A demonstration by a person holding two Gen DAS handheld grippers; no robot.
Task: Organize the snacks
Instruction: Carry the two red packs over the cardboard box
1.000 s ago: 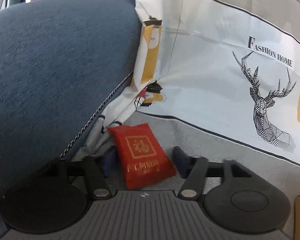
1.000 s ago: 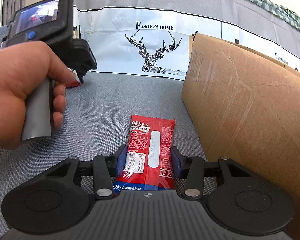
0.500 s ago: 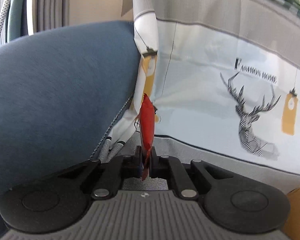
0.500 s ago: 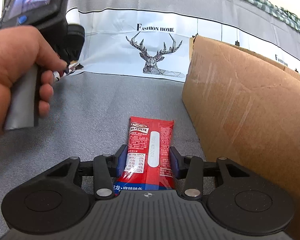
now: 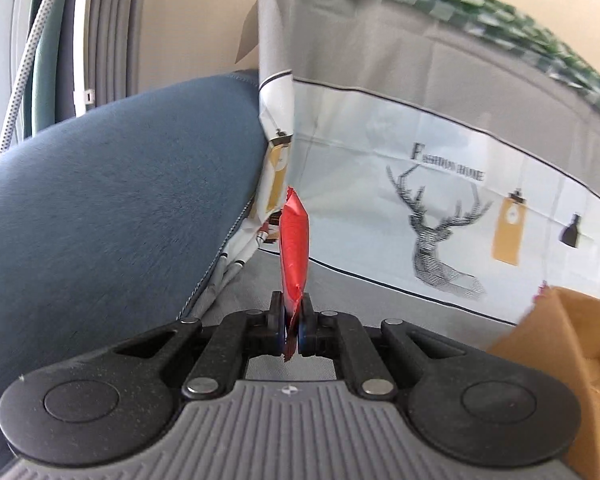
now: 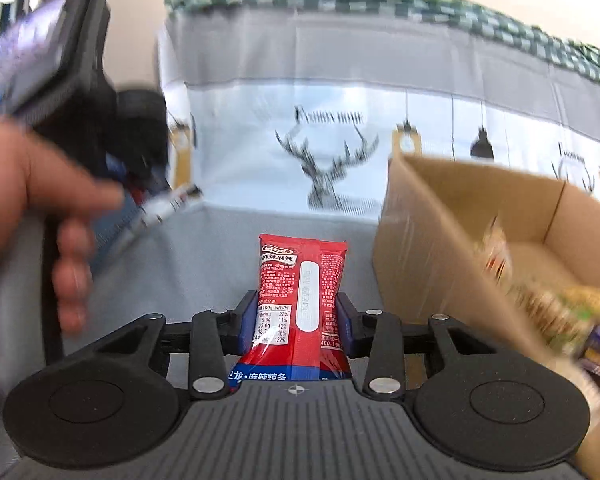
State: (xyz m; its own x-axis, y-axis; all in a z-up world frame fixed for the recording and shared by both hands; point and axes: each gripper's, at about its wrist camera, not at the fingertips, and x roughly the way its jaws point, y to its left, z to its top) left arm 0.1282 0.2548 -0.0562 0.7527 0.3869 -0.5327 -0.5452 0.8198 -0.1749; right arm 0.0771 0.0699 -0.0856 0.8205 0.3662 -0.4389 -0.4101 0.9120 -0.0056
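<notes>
Left gripper (image 5: 291, 330) pinches small red foil sachet (image 5: 295, 248) edge-on; right gripper (image 6: 297, 320) clamps long red snack packet (image 6: 298, 300) beside open cardboard box (image 6: 428, 248).

Home living room, blue sofa arm (image 5: 112, 208), deer-print cover (image 5: 432, 216) (sofa-draped)

cloth (image 5: 380, 152): "fashion home" by deer print; red snack packet (image 6: 300, 296): "100g", "nrv%", "22%", "400-"

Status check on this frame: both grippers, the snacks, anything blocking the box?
Left gripper shut on small red packet, edge-on. Right gripper shut on red snack bar. Cardboard box open at right; nothing in the way.
</notes>
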